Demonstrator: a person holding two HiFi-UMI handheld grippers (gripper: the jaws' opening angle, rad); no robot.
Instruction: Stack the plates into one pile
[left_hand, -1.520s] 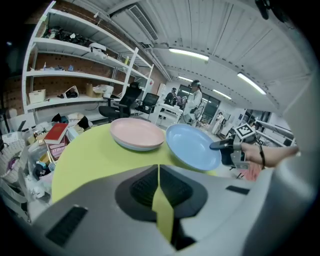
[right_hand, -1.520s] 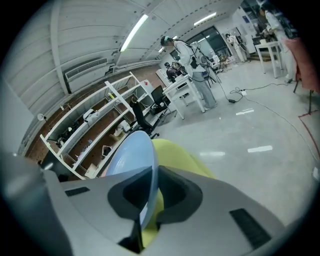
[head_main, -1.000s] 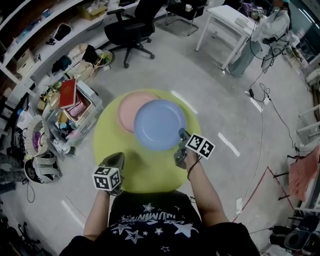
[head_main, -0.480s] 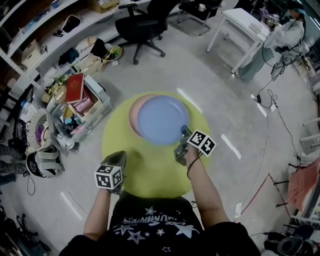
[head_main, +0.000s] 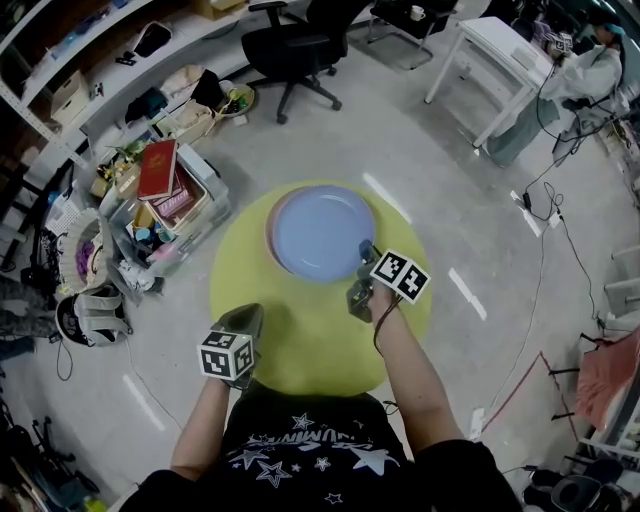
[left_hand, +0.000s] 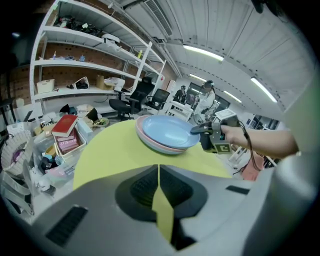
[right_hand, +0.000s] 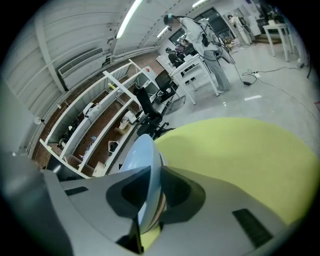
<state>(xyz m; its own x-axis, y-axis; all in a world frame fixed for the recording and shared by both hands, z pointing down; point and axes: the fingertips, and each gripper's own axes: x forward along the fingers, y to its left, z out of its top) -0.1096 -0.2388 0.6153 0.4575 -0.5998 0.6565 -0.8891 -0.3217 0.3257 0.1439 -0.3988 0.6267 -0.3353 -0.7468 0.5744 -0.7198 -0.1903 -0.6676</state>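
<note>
A blue plate (head_main: 322, 232) lies on top of a pink plate (head_main: 269, 228) at the far side of the round yellow table (head_main: 300, 335); only a sliver of pink rim shows. My right gripper (head_main: 364, 262) is at the blue plate's near right rim. Its jaws are opening, and the rim (right_hand: 145, 165) stands between them with the pads off it. My left gripper (head_main: 243, 318) hovers over the table's near left, shut and holding nothing. The left gripper view shows both plates (left_hand: 170, 131) stacked, with the right gripper (left_hand: 197, 129) at their edge.
A clear bin (head_main: 165, 205) of books and clutter stands on the floor left of the table. A black office chair (head_main: 300, 45) and a white desk (head_main: 490, 50) are farther back. Shelving runs along the left wall, and cables lie on the floor at right.
The blue plate has moved left and back until it sits squarely over the pink plate. The right gripper came with it. The left gripper has stayed put.
</note>
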